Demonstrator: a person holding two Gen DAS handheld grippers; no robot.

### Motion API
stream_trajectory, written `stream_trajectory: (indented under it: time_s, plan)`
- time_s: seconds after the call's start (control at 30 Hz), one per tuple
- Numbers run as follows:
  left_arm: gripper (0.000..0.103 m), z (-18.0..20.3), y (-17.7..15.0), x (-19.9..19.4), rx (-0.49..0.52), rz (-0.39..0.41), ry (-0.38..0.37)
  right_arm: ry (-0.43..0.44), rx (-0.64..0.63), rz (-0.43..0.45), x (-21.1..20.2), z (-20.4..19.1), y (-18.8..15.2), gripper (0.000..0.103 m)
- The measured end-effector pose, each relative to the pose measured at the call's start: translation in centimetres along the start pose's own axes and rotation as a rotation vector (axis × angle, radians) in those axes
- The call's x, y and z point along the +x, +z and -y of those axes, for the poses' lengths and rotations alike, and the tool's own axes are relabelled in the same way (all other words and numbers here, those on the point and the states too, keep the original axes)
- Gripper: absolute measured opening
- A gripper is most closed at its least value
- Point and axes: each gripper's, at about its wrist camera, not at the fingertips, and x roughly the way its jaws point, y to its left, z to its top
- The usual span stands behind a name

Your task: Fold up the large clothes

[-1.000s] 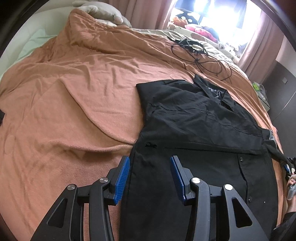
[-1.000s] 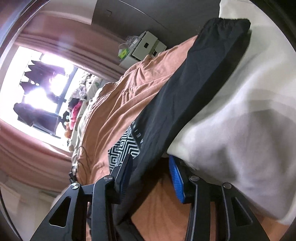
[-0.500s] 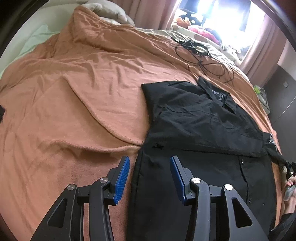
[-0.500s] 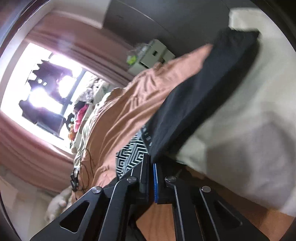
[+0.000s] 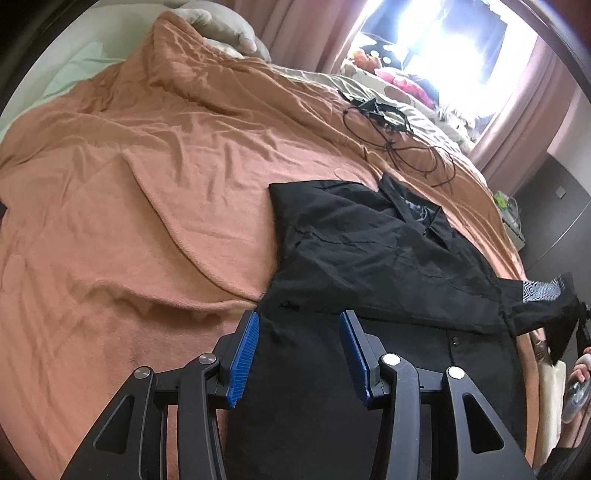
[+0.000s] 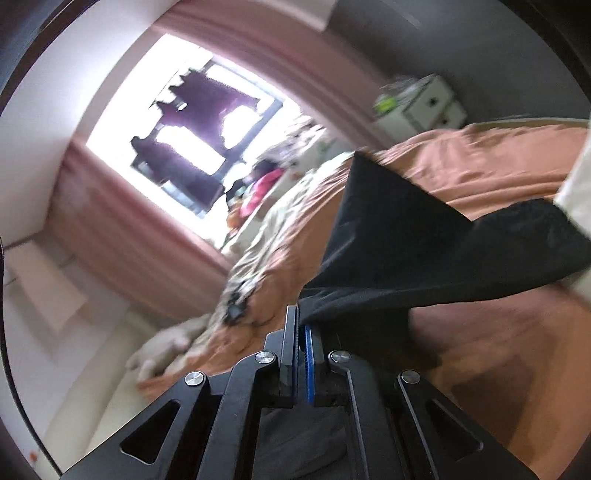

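Note:
A black button shirt (image 5: 369,258) lies spread on the orange blanket (image 5: 147,184) of a bed. My left gripper (image 5: 297,354) is open and empty, hovering over the shirt's lower left edge. My right gripper (image 6: 300,343) is shut on the shirt's right sleeve (image 6: 406,251) and holds it lifted off the bed. In the left wrist view the lifted sleeve (image 5: 535,306) shows its patterned lining at the far right.
Black cables (image 5: 399,140) lie on the blanket beyond the shirt's collar. Pillows (image 5: 221,29) sit at the far left. A bright window (image 6: 199,140) with pink curtains and a white drawer unit (image 6: 424,103) stand past the bed.
My right gripper closed on the sleeve and lifted it up and inward over the bed. My left gripper drifted slightly and stayed open.

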Motion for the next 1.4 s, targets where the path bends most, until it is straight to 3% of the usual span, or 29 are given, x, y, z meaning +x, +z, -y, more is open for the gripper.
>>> stream_trajectory:
  time_s: [0.13,0.3,0.43,0.53,0.57,0.63,0.67,0.73,0.8,0.83,1.07,1.23,1.33,1.4]
  plan:
    - [0.048,-0.2,0.1,-0.4,-0.008,0.008,-0.009,0.06,-0.04,-0.087,2.5,-3.3,-2.9,0.004]
    - [0.048,-1.2,0.4,-0.6,-0.039,0.013,-0.021,0.063,-0.122,-0.218,6.3,-6.5,-7.7,0.004]
    - [0.047,-1.9,0.5,-0.7,-0.055,0.01,-0.022,0.022,-0.185,-0.346,9.8,-7.1,-12.5,0.004]
    - [0.047,-2.4,0.5,-1.0,-0.073,0.014,-0.027,-0.119,-0.213,-0.507,12.8,-5.8,-16.4,0.008]
    - [0.047,-2.5,0.6,-1.1,-0.079,0.016,-0.03,-0.162,-0.211,-0.556,13.6,-5.1,-17.4,0.011]
    - [0.047,-2.7,0.7,-1.3,-0.091,0.019,-0.037,-0.204,-0.191,-0.615,14.2,-3.8,-18.4,0.025]
    - [0.047,-2.7,0.7,-1.4,-0.094,0.021,-0.041,-0.21,-0.165,-0.628,13.9,-3.3,-18.6,0.038]
    - [0.047,-2.5,0.7,-1.6,-0.092,0.026,-0.046,-0.202,-0.129,-0.61,12.8,-2.7,-18.6,0.049]
    - [0.047,-2.4,0.7,-1.7,-0.087,0.028,-0.049,-0.224,-0.117,-0.568,10.9,-2.3,-17.7,0.07]
    - [0.047,-2.3,0.7,-1.7,-0.084,0.027,-0.051,-0.238,-0.11,-0.545,9.9,-2.0,-17.3,0.072]
    - [0.047,-1.2,0.2,-1.8,-0.059,0.019,-0.058,-0.331,0.065,-0.402,6.4,2.3,-12.9,0.073]
    - [0.047,-1.2,0.2,-1.3,-0.057,0.012,-0.042,-0.385,0.1,-0.308,5.7,5.4,-10.7,0.073]
    - [0.047,-1.4,0.2,-0.9,-0.059,0.005,-0.031,-0.375,0.135,-0.274,6.0,6.8,-10.0,0.073]
    - [0.048,-1.6,0.3,-0.7,-0.06,0.003,-0.022,-0.398,0.137,-0.249,6.1,7.6,-9.5,0.065]
